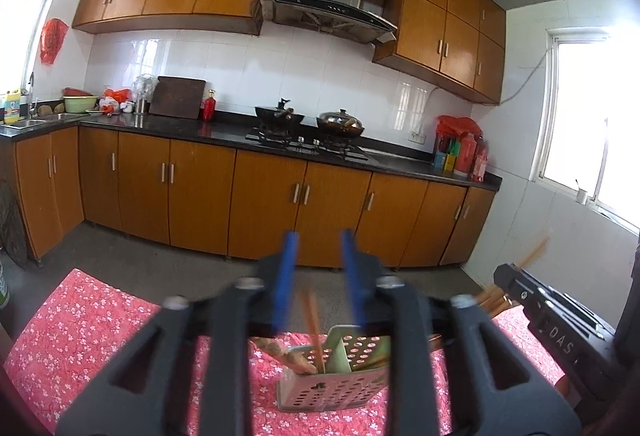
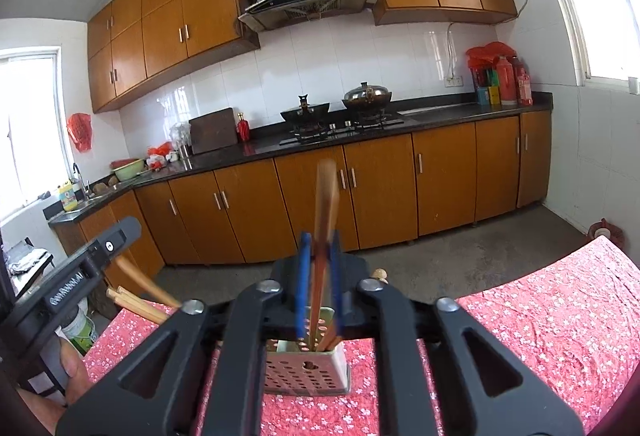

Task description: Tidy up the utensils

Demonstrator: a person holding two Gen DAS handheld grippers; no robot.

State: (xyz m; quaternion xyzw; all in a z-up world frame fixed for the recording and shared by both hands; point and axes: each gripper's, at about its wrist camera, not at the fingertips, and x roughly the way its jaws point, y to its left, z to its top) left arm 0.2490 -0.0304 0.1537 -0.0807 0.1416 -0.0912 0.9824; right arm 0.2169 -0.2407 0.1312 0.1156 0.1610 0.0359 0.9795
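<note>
A perforated metal utensil holder [image 1: 332, 388] [image 2: 308, 372] stands on the red flowered tablecloth [image 1: 100, 336] [image 2: 540, 336], just below both grippers. My left gripper [image 1: 320, 276] is open above it; a thin blurred chopstick [image 1: 313, 320] hangs loose between the blue pads, its lower end in the holder. My right gripper [image 2: 320, 276] has its jaws narrowly apart around a blurred bundle of chopsticks [image 2: 326, 203], whose lower ends stand in the holder. Each gripper shows in the other's view: the right gripper [image 1: 516, 276], the left gripper [image 2: 124, 232]. More chopsticks [image 2: 140, 300] stick out below the left one.
Beyond the table's far edge lies grey floor, then wooden cabinets under a dark counter [image 1: 224, 133] with a stove and two woks [image 2: 366, 95]. Windows flank the room. A hand [image 2: 76, 364] grips the left tool. A bucket [image 2: 82, 328] stands by the table's left corner.
</note>
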